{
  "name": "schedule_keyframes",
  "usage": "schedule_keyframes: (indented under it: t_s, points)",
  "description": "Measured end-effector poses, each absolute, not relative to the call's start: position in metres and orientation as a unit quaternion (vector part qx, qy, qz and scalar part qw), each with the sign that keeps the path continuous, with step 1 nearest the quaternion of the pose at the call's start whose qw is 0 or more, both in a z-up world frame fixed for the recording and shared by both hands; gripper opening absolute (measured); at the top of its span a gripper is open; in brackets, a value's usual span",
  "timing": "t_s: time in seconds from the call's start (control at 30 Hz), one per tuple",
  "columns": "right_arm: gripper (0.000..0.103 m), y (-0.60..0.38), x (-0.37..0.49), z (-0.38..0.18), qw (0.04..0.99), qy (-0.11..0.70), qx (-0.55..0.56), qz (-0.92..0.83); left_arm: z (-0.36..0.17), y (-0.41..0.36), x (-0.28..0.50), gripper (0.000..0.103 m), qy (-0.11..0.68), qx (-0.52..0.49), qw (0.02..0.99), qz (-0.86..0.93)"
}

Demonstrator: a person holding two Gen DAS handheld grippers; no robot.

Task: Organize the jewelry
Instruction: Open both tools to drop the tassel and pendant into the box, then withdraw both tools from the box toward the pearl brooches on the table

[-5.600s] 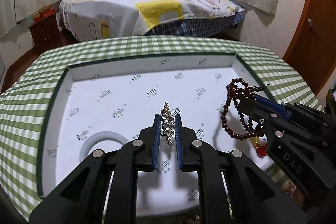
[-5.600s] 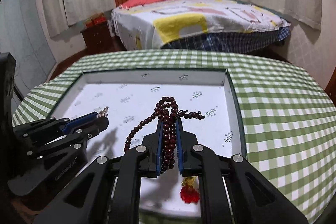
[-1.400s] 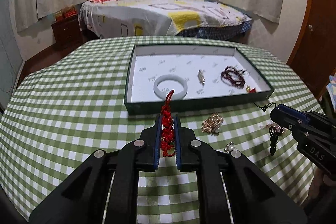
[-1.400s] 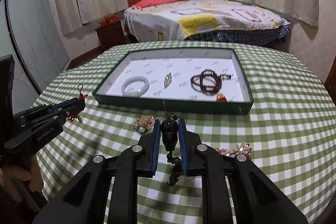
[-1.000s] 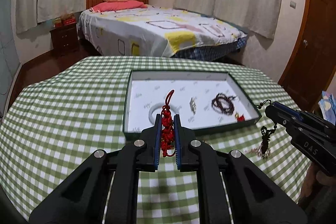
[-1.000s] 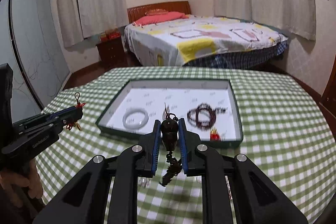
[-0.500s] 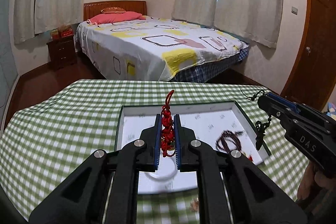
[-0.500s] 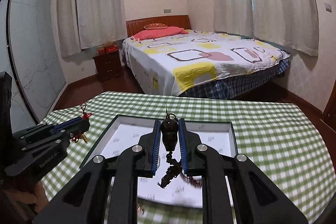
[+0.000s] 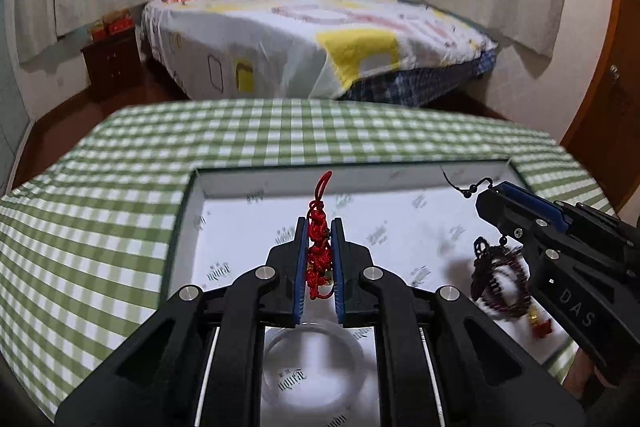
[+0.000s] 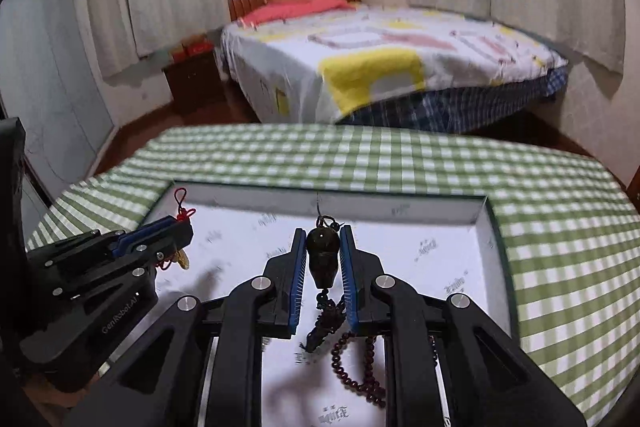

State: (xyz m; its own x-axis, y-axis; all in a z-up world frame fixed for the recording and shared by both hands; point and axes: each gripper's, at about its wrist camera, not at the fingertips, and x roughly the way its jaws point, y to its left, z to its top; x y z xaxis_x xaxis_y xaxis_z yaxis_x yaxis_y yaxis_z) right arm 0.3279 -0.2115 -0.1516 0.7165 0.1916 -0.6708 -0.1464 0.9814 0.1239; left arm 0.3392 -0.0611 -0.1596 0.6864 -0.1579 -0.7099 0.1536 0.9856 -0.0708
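Two pairs of tongs over the white-lined tray (image 9: 224, 183) on the checked tabletop (image 9: 100, 187): left tongs (image 9: 319, 227) clamped on a red knotted charm (image 9: 318, 251), right tongs (image 10: 323, 239) clamped on a dark pendant (image 10: 323, 259). Below, a pale bangle (image 9: 312, 363) and dark bead bracelet (image 10: 360, 367) lying in the tray.

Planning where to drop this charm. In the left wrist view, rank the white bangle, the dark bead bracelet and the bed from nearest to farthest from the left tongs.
1. White ring-shaped bangle, in the tray right under the left tongs.
2. Dark red bead bracelet, in the tray to the right.
3. Bed with the patterned cover, far beyond the table.
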Motion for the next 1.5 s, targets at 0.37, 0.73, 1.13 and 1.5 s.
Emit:
schedule_keyframes:
  t_s: [0.37, 0.73, 1.13, 1.5]
  points:
    - [0.018, -0.211, 0.35, -0.175, 0.906, 0.415, 0.024, 0.077, -0.178, -0.059, 0.355, 0.012, 0.432, -0.002, 0.899, -0.078]
    - [0.044, -0.211, 0.348, -0.173, 0.909, 0.409, 0.02, 0.073, -0.174, -0.06, 0.352, 0.043, 0.426, -0.001, 0.902, -0.074]
    - [0.044, -0.231, 0.299, -0.132, 0.932, 0.355, 0.025, 0.069, -0.149, -0.049, 0.308, 0.053, 0.4, -0.016, 0.913, -0.08]
    - [0.044, -0.264, 0.218, -0.116, 0.938, 0.341, 0.016, 0.054, -0.136, -0.05, 0.227, 0.054, 0.398, -0.028, 0.914, -0.081]
